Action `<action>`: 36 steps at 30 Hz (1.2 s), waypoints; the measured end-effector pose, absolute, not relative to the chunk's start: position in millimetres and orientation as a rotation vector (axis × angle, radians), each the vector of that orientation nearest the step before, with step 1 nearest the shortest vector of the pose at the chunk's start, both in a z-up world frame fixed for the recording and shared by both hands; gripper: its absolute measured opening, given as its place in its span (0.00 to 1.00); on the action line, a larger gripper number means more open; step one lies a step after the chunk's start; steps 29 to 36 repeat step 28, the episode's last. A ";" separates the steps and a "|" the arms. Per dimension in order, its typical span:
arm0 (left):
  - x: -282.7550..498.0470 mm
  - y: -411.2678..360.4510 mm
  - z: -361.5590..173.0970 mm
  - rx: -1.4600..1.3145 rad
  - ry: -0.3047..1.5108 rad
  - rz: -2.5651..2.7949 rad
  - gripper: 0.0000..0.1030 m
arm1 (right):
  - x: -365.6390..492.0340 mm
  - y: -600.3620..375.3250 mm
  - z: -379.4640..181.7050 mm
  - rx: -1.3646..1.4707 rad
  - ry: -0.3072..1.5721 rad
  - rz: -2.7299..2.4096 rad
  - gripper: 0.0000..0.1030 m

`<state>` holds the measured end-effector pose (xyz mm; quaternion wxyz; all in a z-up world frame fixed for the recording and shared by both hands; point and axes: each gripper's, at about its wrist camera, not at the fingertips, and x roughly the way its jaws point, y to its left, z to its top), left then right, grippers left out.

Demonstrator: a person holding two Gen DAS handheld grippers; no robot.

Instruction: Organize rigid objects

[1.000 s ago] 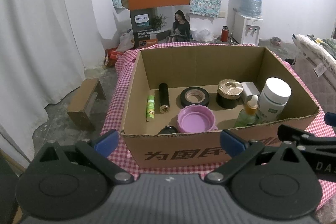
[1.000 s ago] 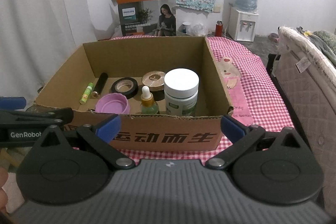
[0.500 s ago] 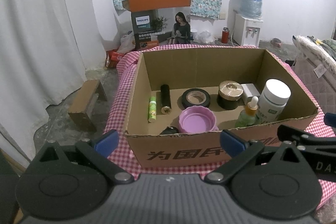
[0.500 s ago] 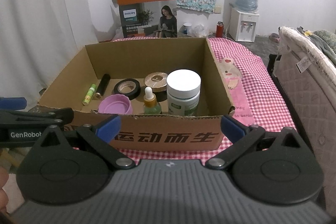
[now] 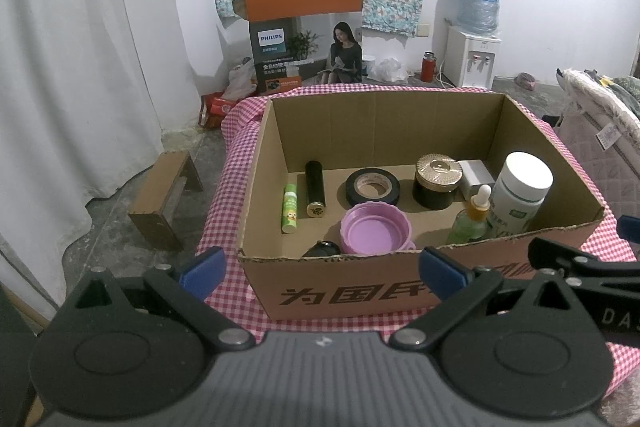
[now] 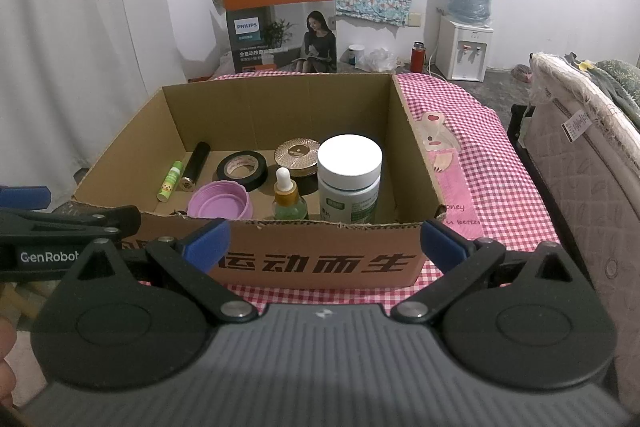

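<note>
While both your left gripper and right gripper hang open and empty before the box, reaching past its wall could topple the dropper just beyond your fingers.

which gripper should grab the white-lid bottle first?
Probably right. The white-lid bottle stands almost centred ahead of the open right gripper; for the open left gripper it sits far off to the right.
</note>
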<state>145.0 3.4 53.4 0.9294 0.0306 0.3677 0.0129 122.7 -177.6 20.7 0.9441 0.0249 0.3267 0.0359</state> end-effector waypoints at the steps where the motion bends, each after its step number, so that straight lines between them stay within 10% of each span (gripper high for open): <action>1: 144.6 3.7 53.7 0.063 0.754 0.027 1.00 | 122.7 -177.7 20.7 0.050 0.666 0.073 0.99; 36: 145.1 4.0 55.2 0.059 0.757 0.027 1.00 | 122.1 -178.1 22.8 0.049 0.664 0.072 0.99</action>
